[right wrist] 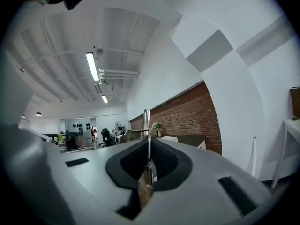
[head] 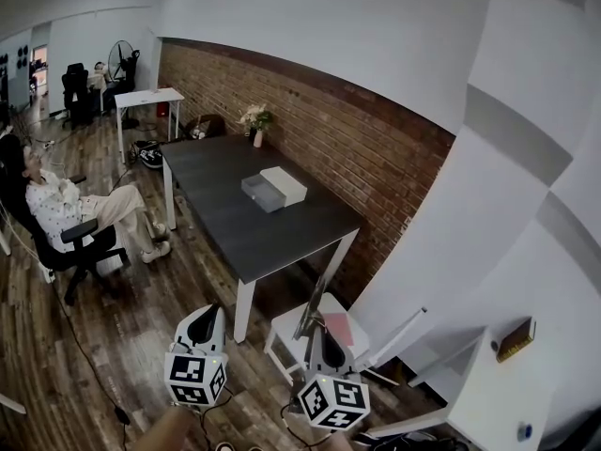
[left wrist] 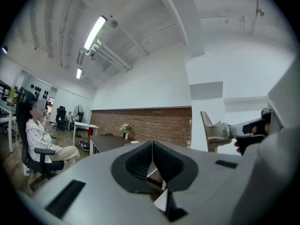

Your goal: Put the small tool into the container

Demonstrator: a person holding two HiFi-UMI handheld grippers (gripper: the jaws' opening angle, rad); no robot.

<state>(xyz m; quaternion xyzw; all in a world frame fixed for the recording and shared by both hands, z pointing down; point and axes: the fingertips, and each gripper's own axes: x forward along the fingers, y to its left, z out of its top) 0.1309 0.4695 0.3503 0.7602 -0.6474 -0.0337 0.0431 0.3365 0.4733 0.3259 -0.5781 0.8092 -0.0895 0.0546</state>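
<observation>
The small tool (head: pixel 311 312) is a thin metal blade that sticks up from my right gripper (head: pixel 317 333), which is shut on it low in the head view. In the right gripper view the blade (right wrist: pixel 146 122) rises edge-on between the shut jaws of that gripper (right wrist: pixel 149 148). The left gripper view shows the tool's flat metal face (left wrist: pixel 216 133) at the right. My left gripper (head: pixel 208 314) hangs beside the right one, its jaws (left wrist: pixel 152 147) shut with nothing between them. The container (head: pixel 274 188), a white box with a grey drawer pulled out, sits on the dark table (head: pixel 235 228) well ahead of both grippers.
A vase of flowers (head: pixel 256 126) stands at the table's far end by the brick wall. A white stool (head: pixel 291 332) sits just beyond the right gripper. A person sits on an office chair (head: pixel 68 216) at the left. A white shelf (head: pixel 484 397) holds a brown book (head: pixel 516 338) at the right.
</observation>
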